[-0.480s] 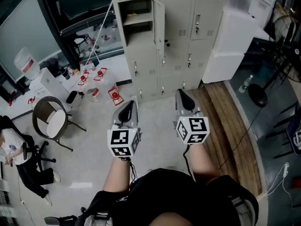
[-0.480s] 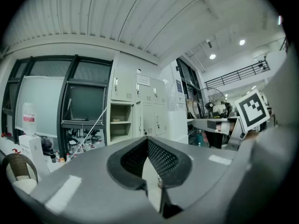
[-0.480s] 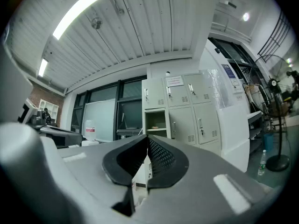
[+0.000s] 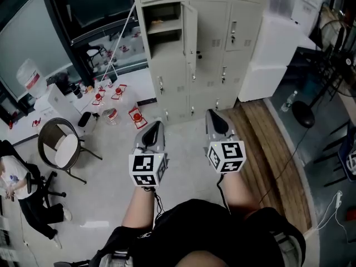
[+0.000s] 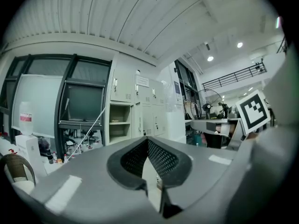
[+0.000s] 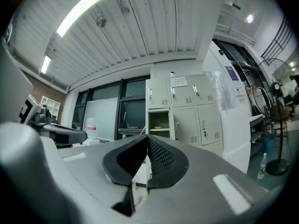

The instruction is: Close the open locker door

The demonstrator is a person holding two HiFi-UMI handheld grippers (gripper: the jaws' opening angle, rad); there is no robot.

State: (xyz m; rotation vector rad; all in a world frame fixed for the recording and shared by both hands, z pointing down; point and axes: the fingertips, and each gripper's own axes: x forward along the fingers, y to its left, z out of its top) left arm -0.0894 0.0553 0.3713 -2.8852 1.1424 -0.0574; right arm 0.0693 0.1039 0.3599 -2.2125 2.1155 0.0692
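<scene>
beige locker door (image 4: 190, 32) ajar (shelf (image 4: 164, 25) visible inside); left tool (image 4: 156, 127), right tool (image 4: 213, 115) both closed, empty

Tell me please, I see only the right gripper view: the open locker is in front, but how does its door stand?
Observer: In the head view the door stands swung out from the right edge of the compartment, into the room.
Operator: Is the left claw free?
Observer: Yes, the left claw is shut with nothing in it.
Operator: What lies on the floor?
Observer: Small red things lie left of the lockers, and a chair stands further left.
</scene>
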